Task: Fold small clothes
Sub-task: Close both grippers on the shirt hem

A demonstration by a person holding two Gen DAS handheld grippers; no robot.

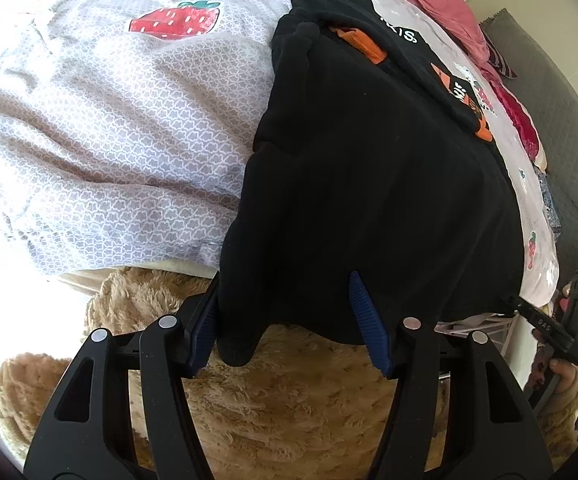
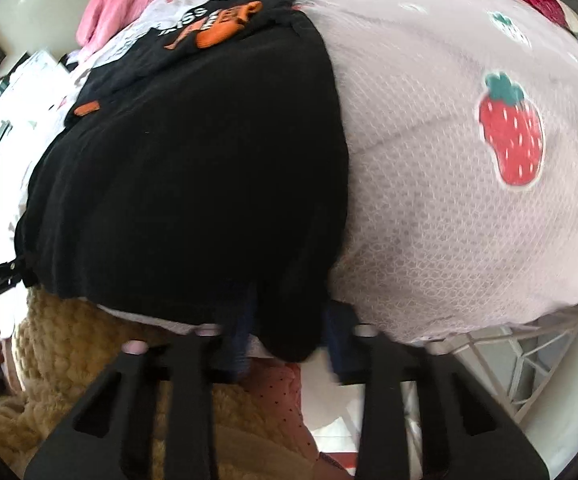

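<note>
Left wrist view, black garment (image 1: 369, 184) lengthwise away, near hem probably overhanging

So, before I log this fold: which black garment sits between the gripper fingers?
The plain black garment nearest the camera, not the lettered one behind.

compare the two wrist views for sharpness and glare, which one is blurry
Right wrist view: motion-blurred, worst at the right gripper and the black garment hem. Left wrist view: sharp on the left gripper, but blown out white at the left edge. Both bend the bedspread fisheye-style.
</note>
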